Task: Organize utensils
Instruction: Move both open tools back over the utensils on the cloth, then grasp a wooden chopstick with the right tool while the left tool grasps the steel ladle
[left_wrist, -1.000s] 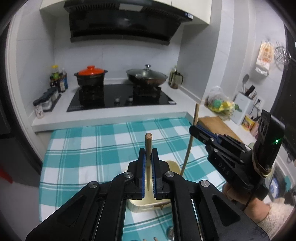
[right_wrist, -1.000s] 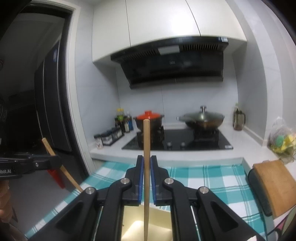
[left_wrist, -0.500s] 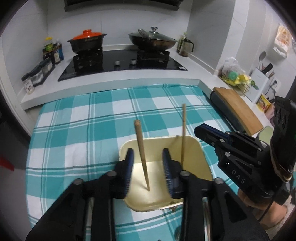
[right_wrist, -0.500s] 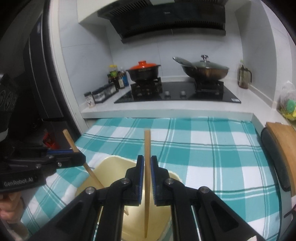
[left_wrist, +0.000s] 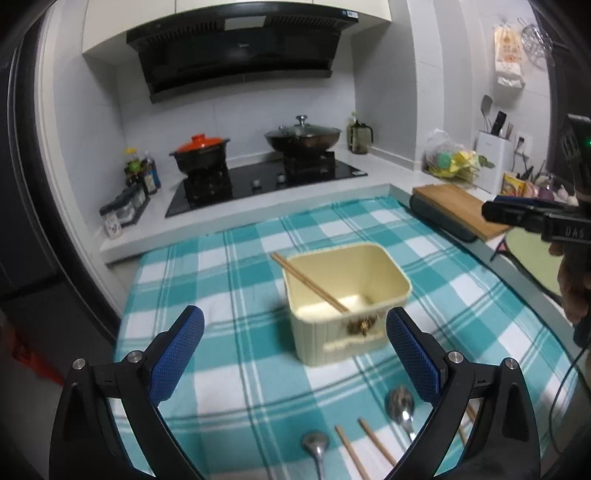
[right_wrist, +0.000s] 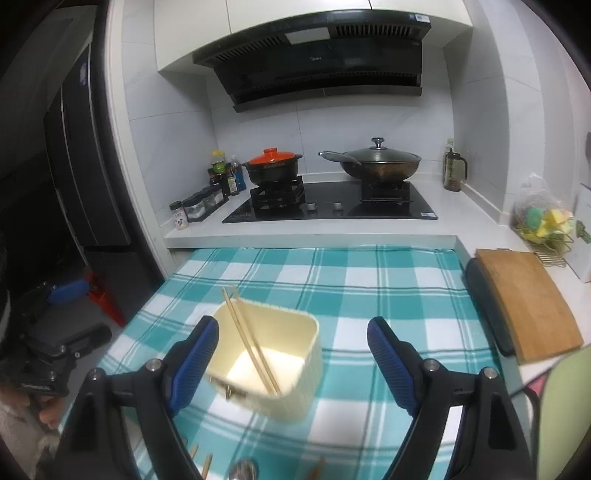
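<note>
1. Cream plastic, ribbed on the outside, forms the square tub (left_wrist: 349, 302) that serves as the utensil holder; it stands upright near the middle of a teal-and-white checked cloth (left_wrist: 236, 280) spread over the desk.
2. Two wooden chopsticks (right_wrist: 251, 343) lean inside the tub, their tips resting over its far left rim. That part of the task looks done.
3. Work remains: in front of the tub, on the cloth, lie two shiny metal spoons (left_wrist: 400, 404) and at least two more chopsticks (left_wrist: 364, 446).
4. Left claw (left_wrist: 295, 354) hovers in front of the tub, its blue textured pads spread wide and empty.
5. Right claw (right_wrist: 291, 365) hangs just above the tub, also wide apart, holding nothing.
</note>
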